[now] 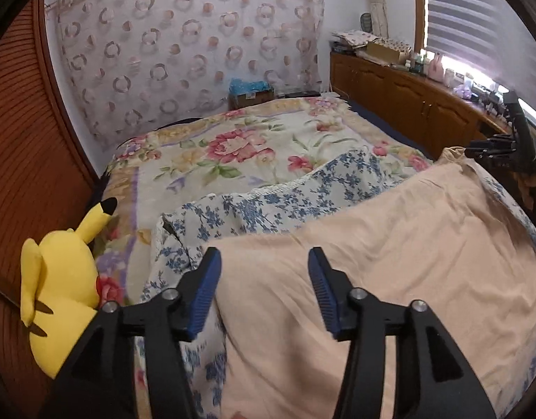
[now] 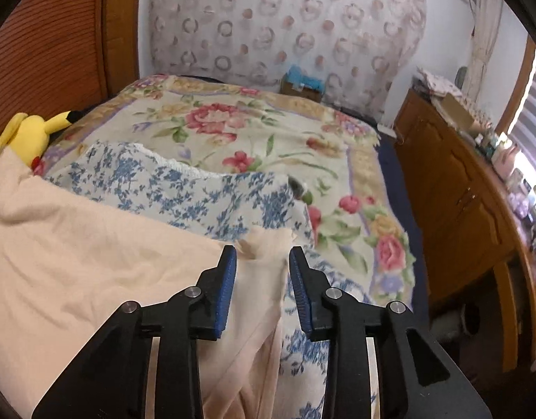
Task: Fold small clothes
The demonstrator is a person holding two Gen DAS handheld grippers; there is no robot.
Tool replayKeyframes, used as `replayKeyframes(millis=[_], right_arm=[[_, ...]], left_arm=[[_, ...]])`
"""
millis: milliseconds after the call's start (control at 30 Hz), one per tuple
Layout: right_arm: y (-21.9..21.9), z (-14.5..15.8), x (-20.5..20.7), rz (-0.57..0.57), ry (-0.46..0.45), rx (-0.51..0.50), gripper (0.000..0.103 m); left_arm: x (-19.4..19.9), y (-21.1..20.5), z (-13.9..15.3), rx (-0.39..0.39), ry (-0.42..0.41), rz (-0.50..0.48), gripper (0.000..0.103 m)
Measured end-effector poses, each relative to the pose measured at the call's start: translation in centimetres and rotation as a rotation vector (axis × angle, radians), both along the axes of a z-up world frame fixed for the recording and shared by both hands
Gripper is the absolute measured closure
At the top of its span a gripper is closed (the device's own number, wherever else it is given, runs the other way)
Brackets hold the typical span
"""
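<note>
A peach cloth (image 1: 372,262) lies spread over a blue-flowered cloth (image 1: 302,188) on the bed. My left gripper (image 1: 264,258) stands open just above the peach cloth's left edge, with nothing pinched between its blue pads. In the right wrist view the peach cloth (image 2: 93,251) runs off to the left, and its right corner sits bunched between the fingers of my right gripper (image 2: 263,255). Those jaws stand apart and the pads are not pressing on the corner. In the left wrist view my right gripper (image 1: 477,148) shows as a black shape at the cloth's far right corner.
A flowered blanket (image 1: 233,146) covers the bed. A yellow plush toy (image 1: 58,279) lies at the bed's left edge against a wooden louvred door (image 1: 20,160). A wooden cabinet (image 2: 460,202) with clutter on top runs along the right under the window. A box (image 1: 250,96) stands beyond the bed.
</note>
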State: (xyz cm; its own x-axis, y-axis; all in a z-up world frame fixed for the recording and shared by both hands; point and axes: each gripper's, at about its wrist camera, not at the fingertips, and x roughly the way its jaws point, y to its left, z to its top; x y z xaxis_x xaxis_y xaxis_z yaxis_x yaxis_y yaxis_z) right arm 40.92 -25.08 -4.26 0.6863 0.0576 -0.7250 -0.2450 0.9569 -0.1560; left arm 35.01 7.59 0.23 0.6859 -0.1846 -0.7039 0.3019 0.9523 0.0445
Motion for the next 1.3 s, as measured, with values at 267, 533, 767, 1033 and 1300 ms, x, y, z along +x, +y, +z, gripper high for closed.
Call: replayKeyframes(millis=[267,533,767,1033,1300], right_arm=[[-0.4,0.9,-8.4,0.070,0.001,0.075,0.062],[-1.2,0.4,-18.0,0.108,0.014,0.142,0.061],[-2.1,-2.3,-24.3,0.108,0.062,0.131,0.061],[-3.5,-4.7,-26.8,0.071,0.090,0.163,0.061],[-2.9,-5.3,-27.6,0.069,0.039,0.129,0.061]], left_arm=[[-7.7,2.1,-0.6,-0.001,0.005,0.021,0.045],[-16.4,3.9,-2.9,-0.002,0.049,0.084,0.045],[-22.4,5.4,-4.9,-0.075,0.076,0.134,0.045],[-24.0,6.3,-6.5,-0.100,0.078,0.176,0.057],[-22.1,4.8,-7.7,-0.061,0.116,0.166,0.071]])
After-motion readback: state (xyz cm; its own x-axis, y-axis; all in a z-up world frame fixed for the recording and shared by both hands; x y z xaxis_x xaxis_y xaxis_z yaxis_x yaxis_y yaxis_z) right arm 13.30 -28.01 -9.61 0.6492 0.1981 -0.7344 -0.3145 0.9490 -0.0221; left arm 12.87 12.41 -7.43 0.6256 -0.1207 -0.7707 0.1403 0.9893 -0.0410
